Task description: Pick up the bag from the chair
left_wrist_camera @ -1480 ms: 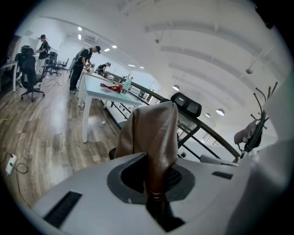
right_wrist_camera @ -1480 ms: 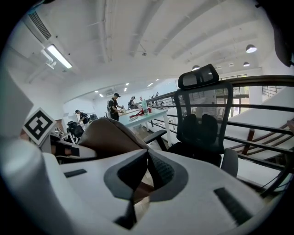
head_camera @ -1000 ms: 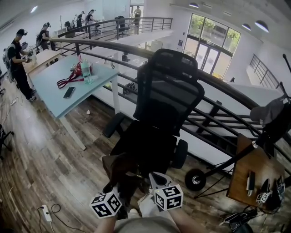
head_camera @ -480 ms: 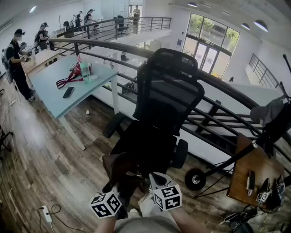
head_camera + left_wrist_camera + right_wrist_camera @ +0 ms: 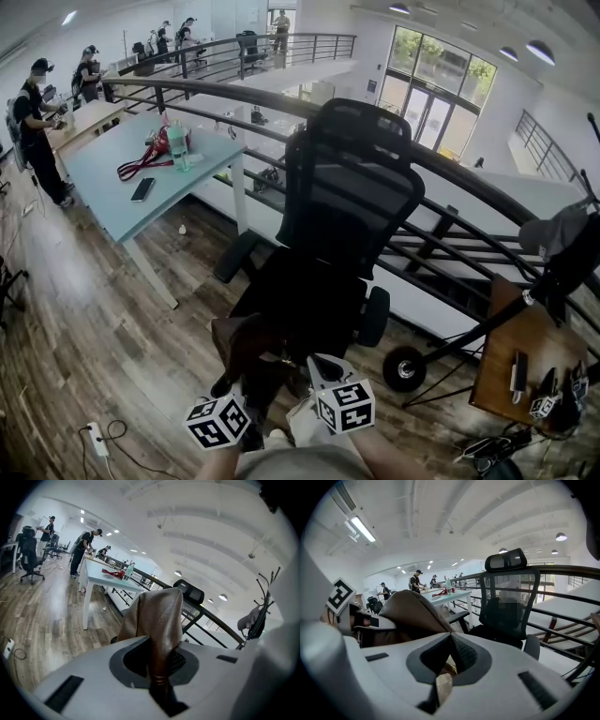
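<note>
The brown bag (image 5: 246, 342) hangs at the front of the black chair (image 5: 352, 187), close to the person. Both claws hold it. The left claw (image 5: 159, 677) is clenched on a fold of the bag (image 5: 154, 616), which stands up tall between its jaws. The right claw (image 5: 440, 679) is clenched on a pale bit that seems to be part of the bag, right beside the left claw (image 5: 230, 398). The chair seat is bare.
</note>
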The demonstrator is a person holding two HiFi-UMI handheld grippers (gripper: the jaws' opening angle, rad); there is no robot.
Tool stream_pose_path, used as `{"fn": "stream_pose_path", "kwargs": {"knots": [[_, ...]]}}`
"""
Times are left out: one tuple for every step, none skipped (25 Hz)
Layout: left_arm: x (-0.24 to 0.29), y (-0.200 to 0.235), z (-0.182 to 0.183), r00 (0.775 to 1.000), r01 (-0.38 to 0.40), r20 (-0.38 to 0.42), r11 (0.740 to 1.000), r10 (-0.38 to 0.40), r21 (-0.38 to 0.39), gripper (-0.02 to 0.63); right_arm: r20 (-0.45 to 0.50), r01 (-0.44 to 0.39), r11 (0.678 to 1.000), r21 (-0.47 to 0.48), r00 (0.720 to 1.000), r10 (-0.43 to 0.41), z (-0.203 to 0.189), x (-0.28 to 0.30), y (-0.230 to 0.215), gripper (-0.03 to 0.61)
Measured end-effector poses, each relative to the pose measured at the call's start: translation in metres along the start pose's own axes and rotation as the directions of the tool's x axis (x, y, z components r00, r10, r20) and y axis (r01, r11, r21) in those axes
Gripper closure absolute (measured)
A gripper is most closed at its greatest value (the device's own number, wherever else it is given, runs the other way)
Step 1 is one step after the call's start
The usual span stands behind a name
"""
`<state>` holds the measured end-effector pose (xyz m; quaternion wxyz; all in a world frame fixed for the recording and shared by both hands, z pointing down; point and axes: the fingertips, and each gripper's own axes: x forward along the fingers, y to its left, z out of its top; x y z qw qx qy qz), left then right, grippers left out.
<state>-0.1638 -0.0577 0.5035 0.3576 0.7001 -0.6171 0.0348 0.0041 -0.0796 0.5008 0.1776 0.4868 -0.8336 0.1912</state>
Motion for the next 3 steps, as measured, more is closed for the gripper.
{"fn": "stream_pose_path", "kwargs": {"knots": [[-0.0006,0.0002,0.0005,1.0,0.0,0.001,1.0,0.0,-0.001,0.588,0.0,-0.001,1.0,0.0,1.0,0.001,0.0001,0.0001,0.0007,0.578],[-0.0012,0.0005,0.0011,1.0,-0.001,0.002,1.0,0.001,-0.002,0.588,-0.001,-0.001,1.0,0.0,1.0,0.001,0.0001,0.0002,0.0013,0.578],[-0.0017,0.0006,0.0016,1.0,-0.001,0.003,1.0,0.001,-0.002,0.588,-0.002,-0.002,1.0,0.0,1.0,0.002,0.0002,0.0003,0.002,0.578]]}}
